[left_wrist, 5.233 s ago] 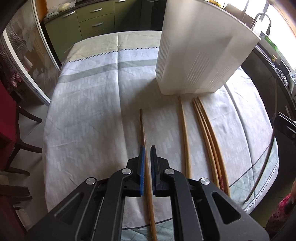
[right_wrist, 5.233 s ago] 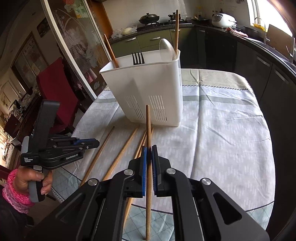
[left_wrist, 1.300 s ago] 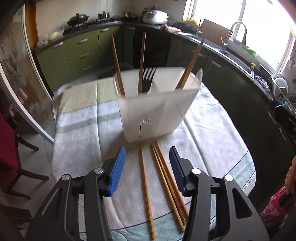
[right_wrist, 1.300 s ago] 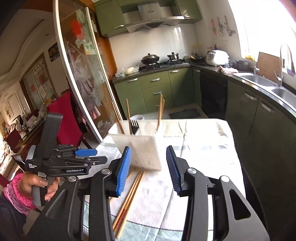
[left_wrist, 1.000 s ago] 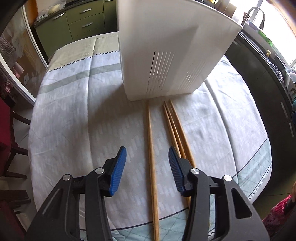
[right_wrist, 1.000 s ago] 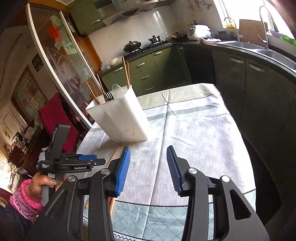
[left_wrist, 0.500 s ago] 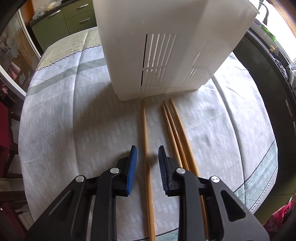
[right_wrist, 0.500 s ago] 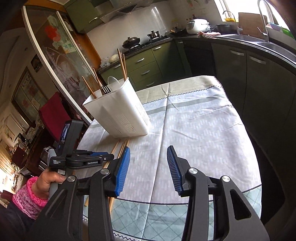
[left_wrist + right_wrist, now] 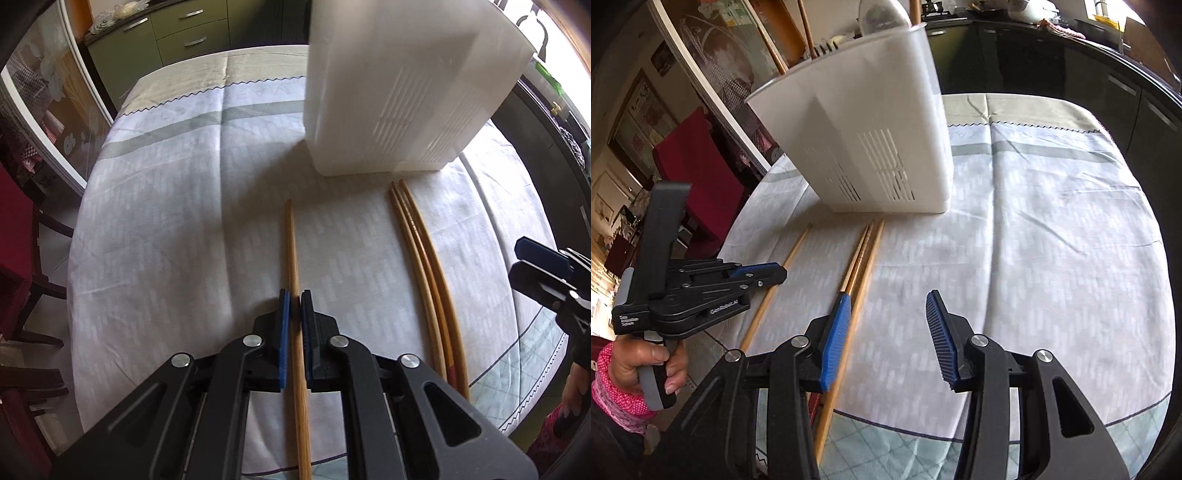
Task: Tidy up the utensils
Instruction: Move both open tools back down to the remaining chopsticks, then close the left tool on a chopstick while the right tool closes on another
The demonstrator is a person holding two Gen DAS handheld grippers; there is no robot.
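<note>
A single wooden chopstick (image 9: 291, 243) lies on the tablecloth in front of the white utensil holder (image 9: 399, 96). My left gripper (image 9: 294, 295) is shut on it, blue pads pressing both sides low over the cloth. To its right lie three more chopsticks (image 9: 417, 251) side by side. In the right wrist view my right gripper (image 9: 888, 306) stands open just right of those three chopsticks (image 9: 862, 251), its left pad over them, nothing between its fingers. The holder (image 9: 871, 140) has a spoon (image 9: 882, 14), a fork (image 9: 823, 48) and chopsticks standing in it. A hand holds the left gripper (image 9: 775, 273).
The round table's front edge (image 9: 997, 424) runs close below my right gripper. A red chair (image 9: 698, 162) stands at the table's left side beside a glass door (image 9: 40, 96). Green kitchen cabinets (image 9: 177, 40) lie beyond the table.
My left gripper has shut on the single chopstick, which now sits left of the holder in its view. My right gripper has come down close beside the three chopsticks, still open.
</note>
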